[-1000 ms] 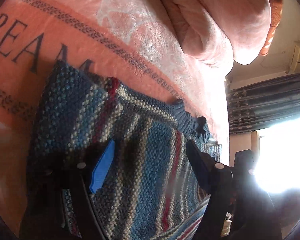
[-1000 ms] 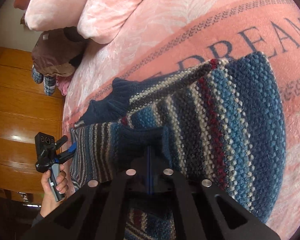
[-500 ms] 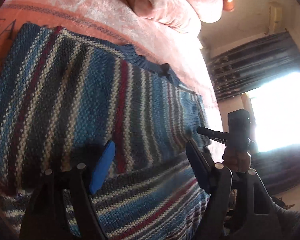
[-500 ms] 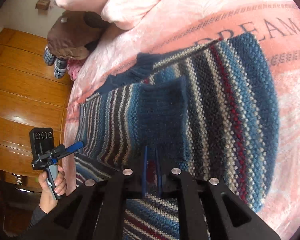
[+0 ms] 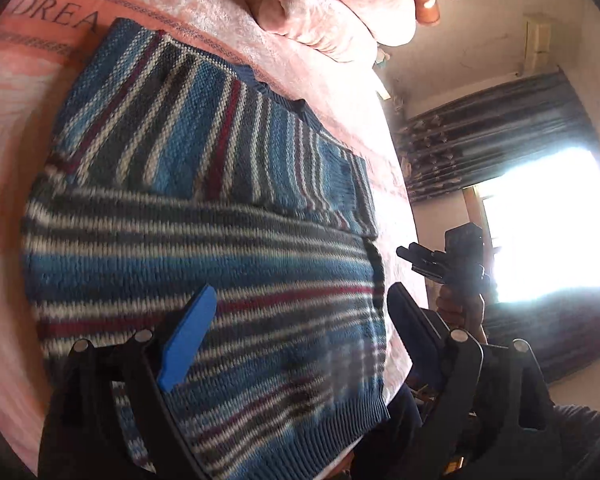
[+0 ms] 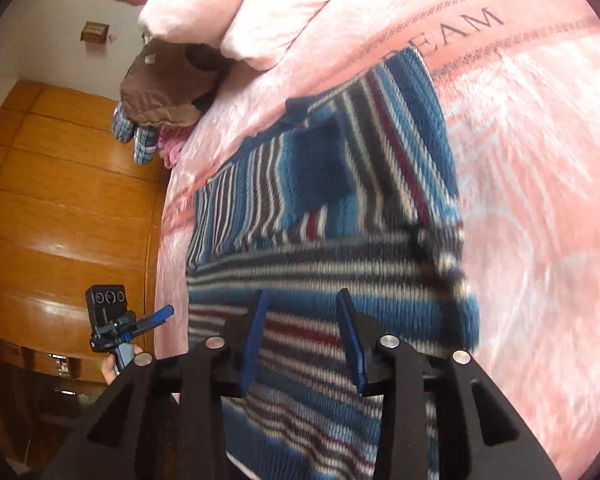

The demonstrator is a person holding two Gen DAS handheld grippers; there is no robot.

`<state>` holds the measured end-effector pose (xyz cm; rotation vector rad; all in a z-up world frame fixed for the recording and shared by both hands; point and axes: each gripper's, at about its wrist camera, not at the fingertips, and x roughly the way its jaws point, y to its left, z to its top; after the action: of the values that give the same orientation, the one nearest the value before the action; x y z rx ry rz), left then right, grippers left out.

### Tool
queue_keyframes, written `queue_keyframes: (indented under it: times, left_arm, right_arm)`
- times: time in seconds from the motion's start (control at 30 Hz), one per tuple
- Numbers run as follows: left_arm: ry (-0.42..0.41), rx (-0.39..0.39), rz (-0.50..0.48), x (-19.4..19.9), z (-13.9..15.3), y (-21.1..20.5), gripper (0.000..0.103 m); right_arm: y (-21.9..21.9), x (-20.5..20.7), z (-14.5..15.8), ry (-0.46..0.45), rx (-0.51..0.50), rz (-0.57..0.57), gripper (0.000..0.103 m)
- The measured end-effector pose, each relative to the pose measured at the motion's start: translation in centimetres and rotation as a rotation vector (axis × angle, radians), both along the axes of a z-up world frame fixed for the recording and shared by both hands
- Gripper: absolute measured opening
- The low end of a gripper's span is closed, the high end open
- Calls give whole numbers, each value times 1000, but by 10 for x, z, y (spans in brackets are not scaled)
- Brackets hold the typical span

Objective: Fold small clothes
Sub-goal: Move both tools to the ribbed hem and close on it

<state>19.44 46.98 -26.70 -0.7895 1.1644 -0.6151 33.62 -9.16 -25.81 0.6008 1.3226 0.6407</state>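
A knitted sweater (image 5: 220,140) with blue, white, grey and red stripes lies flat on the pink blanket (image 5: 28,92). A part with crosswise stripes lies folded over its near half. My left gripper (image 5: 300,308) hovers open over that near part with nothing between its fingers. The right wrist view shows the same sweater (image 6: 380,168). There my right gripper (image 6: 302,296) is open above the near fold, holding nothing. Each view also shows the other gripper off the bed's side: the right gripper (image 5: 448,260) and the left gripper (image 6: 128,324), each held in a hand.
Pink pillows (image 6: 236,8) and a rolled quilt (image 5: 320,4) lie at the bed's head. A brown pile of clothes (image 6: 160,88) sits by a wooden wardrobe (image 6: 60,200). Dark curtains (image 5: 500,128) flank a bright window (image 5: 548,232).
My right gripper, shut on the sweater's cloth a second ago, has let go and opened. Both grippers have drawn back toward the near edge. The folded part now lies across the sweater.
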Motion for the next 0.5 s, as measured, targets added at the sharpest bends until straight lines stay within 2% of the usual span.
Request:
queue_keyframes:
  times: [0.13,0.17,0.23,0.3,0.4,0.5]
  left_arm:
    - [145,-18,43,-95,-14,19,91]
    - [194,-5,48,-117,-22,20,91]
    - [271,20,51,-151,-40,22,91]
    - [315,10,79,-176,-58,26,91]
    - [370,-7,117,-197,-79,27,91]
    - [387,-37,153,-201,-87,25,92]
  right_arm:
    - [-29,-90,-2,81,-8,5,63]
    - [-36,-112,-6,105,-6,-8,71]
    - [-50,-150,-12,146,-28,-24,71]
    - [-61,-181,-21,195,-11,-55,71]
    - [-69,-212,-37,266,3,-87,69]
    - [-66,-222,-48,315,-7,-106,69]
